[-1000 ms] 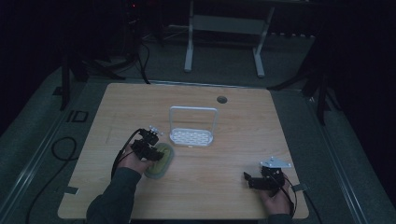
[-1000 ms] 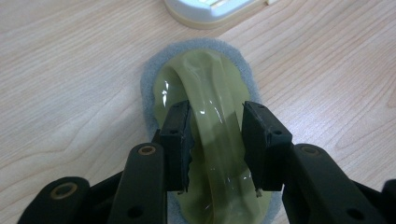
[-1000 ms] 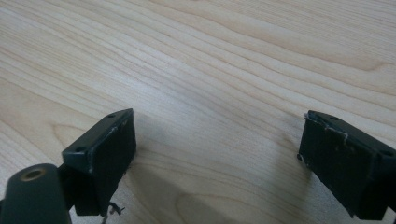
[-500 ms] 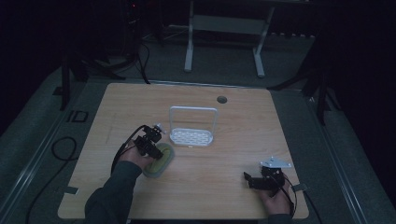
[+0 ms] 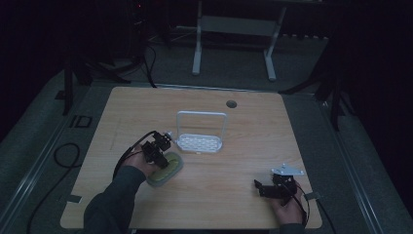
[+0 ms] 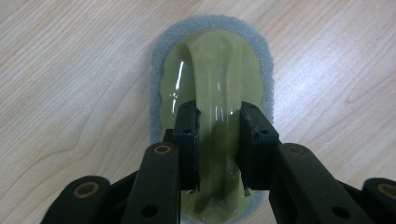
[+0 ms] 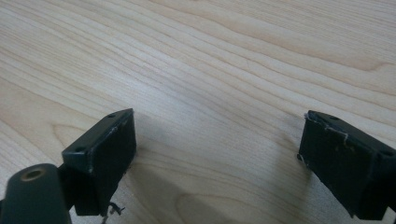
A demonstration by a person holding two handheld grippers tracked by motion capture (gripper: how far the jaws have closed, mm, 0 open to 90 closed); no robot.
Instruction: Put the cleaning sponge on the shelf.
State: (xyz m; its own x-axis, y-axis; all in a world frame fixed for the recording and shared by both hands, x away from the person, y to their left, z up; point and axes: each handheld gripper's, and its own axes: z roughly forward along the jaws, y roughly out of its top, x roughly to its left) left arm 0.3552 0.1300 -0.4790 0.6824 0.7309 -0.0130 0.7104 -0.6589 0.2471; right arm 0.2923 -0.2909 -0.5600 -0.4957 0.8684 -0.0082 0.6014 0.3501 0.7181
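Left gripper (image 6: 218, 122), jaws just closing, pinching raised handle of oval yellow-green, grey-padded scrubber (image 6: 212, 74); right gripper (image 7: 217, 154) spread.

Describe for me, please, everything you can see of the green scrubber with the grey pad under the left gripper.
The scrubber is an oval: a glossy, translucent yellow-green plastic top with a raised handle ridge along its length, over a fuzzy grey pad that shows as a rim all round. It lies flat on the wooden table, pad down, near the left front, short of the white rack. The left gripper has just been closing; its jaws stand on either side of the ridge, against it.
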